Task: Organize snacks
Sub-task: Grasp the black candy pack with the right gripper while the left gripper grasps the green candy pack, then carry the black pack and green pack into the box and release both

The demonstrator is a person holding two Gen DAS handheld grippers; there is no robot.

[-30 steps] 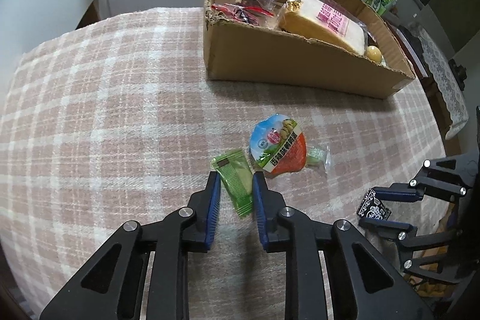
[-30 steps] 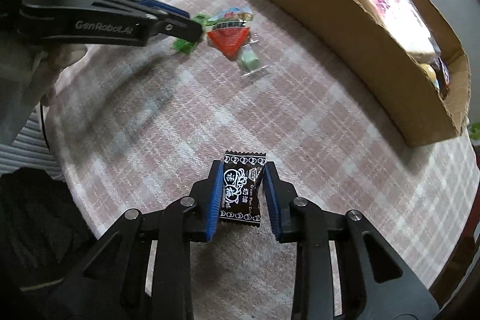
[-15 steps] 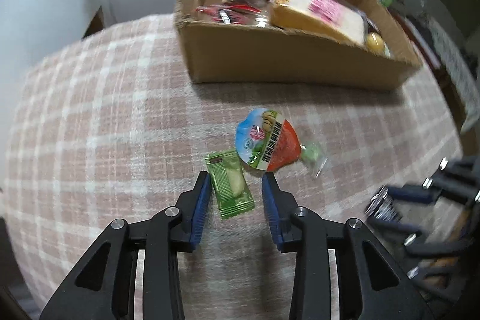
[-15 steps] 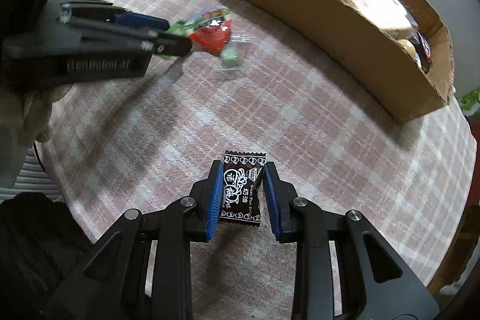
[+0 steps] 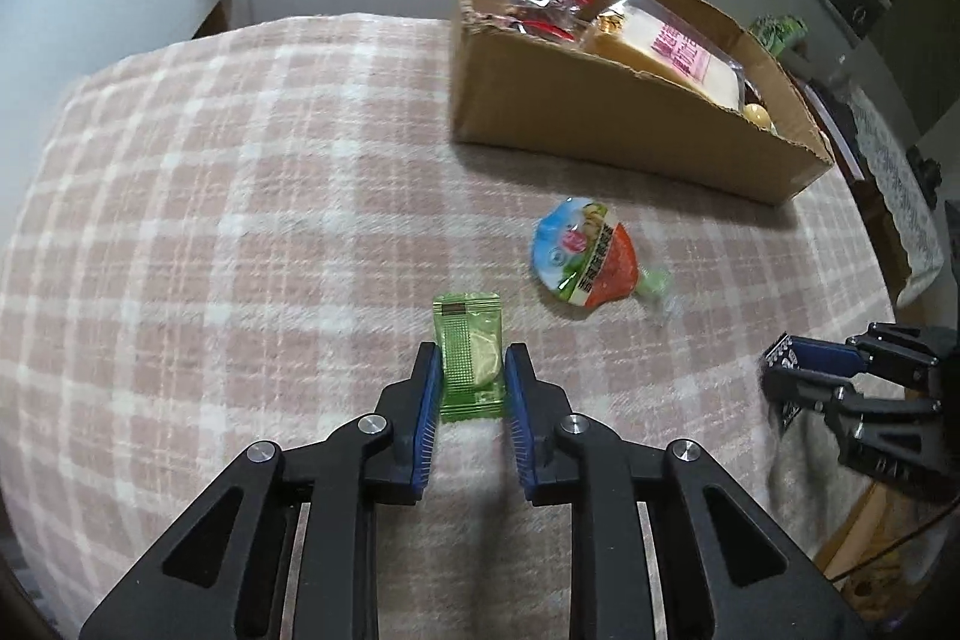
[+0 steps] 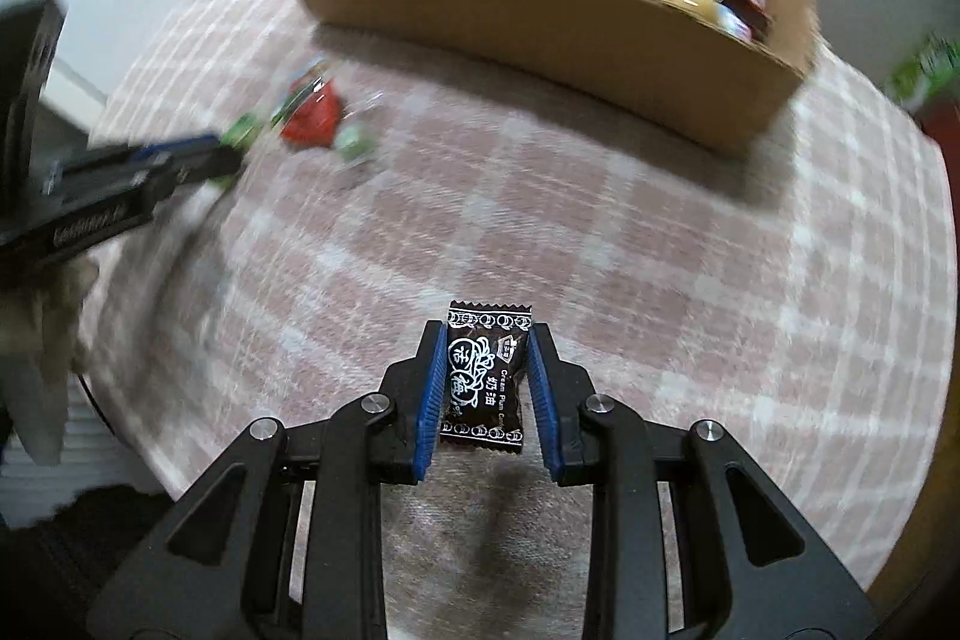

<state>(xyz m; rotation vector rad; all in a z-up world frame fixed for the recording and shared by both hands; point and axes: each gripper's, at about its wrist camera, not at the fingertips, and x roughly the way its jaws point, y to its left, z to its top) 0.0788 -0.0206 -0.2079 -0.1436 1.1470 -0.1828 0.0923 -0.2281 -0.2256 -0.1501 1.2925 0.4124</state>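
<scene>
Both grippers loaded. Left gripper (image 5: 469, 379): fingers have just been closing, now clamped on the green sachet (image 5: 470, 352), a flat crinkly foil packet with crimped ends, gripped across its narrow width so it stays flat and sticks out forward of the pads. Right gripper (image 6: 486, 379): fingers closed on the black candy (image 6: 485, 376), a glossy pillow wrapper with white print and serrated ends, held by its long edges the same way.

Landmark is the cardboard box (image 5: 600, 124): open-top, corrugated, torn rim, low front wall for easy drop-in. It already holds a wrapped bread slice (image 5: 666, 49) and red-wrapped snacks (image 5: 546, 1). Green sachet is in front of the box, above the plaid cloth on the tabletop (image 5: 240, 196). A fan-shaped jelly pouch (image 5: 582, 259) lies loose just in front of the box. Judgement: both packets are headed for the box, pouch left to collect.
</scene>
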